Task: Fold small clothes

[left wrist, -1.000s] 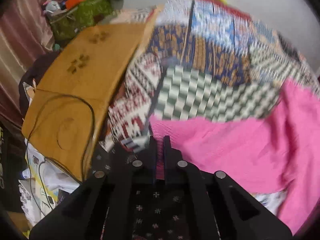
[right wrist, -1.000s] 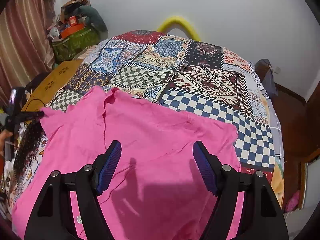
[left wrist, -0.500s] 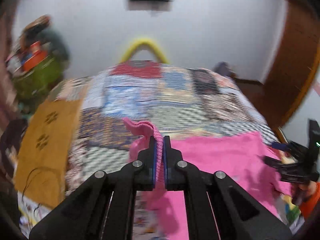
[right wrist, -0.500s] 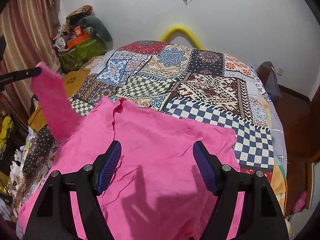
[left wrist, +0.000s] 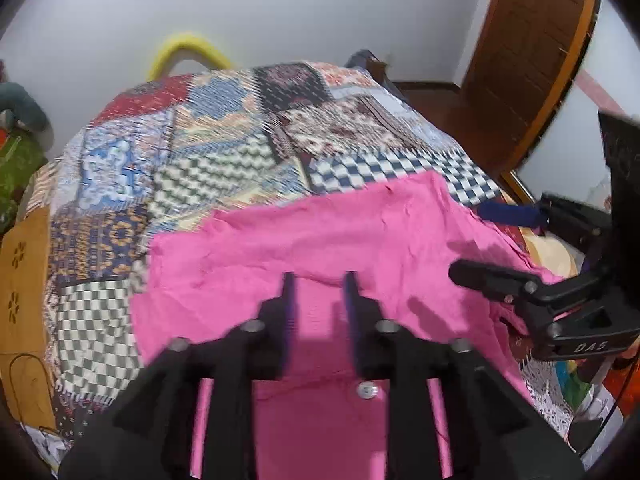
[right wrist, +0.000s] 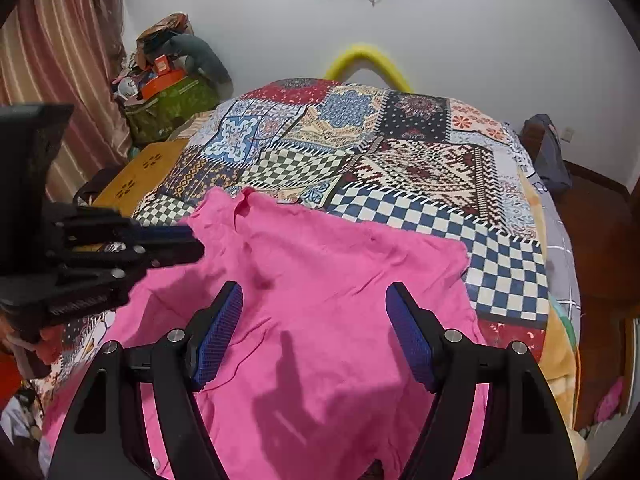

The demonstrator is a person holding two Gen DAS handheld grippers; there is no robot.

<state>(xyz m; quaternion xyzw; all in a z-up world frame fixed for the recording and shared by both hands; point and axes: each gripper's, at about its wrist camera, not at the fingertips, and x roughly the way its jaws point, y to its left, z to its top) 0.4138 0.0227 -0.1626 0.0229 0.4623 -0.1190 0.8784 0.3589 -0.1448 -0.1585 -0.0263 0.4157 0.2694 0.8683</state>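
Pink shirt (right wrist: 320, 280) lies on the quilt (right wrist: 400, 168), its left side folded over. Left gripper (left wrist: 318, 292) and right gripper (right wrist: 314, 320) hover above it, jaws released, empty. Recommend smoothing the fold flat, then matching the opposite side evenly.

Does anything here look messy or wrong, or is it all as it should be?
Nothing is damaged or spilled. The pink garment lies rumpled on the patchwork bedspread, its left side folded over unevenly with creases. Both the left gripper and right gripper hang over it, jaws apart, holding nothing.
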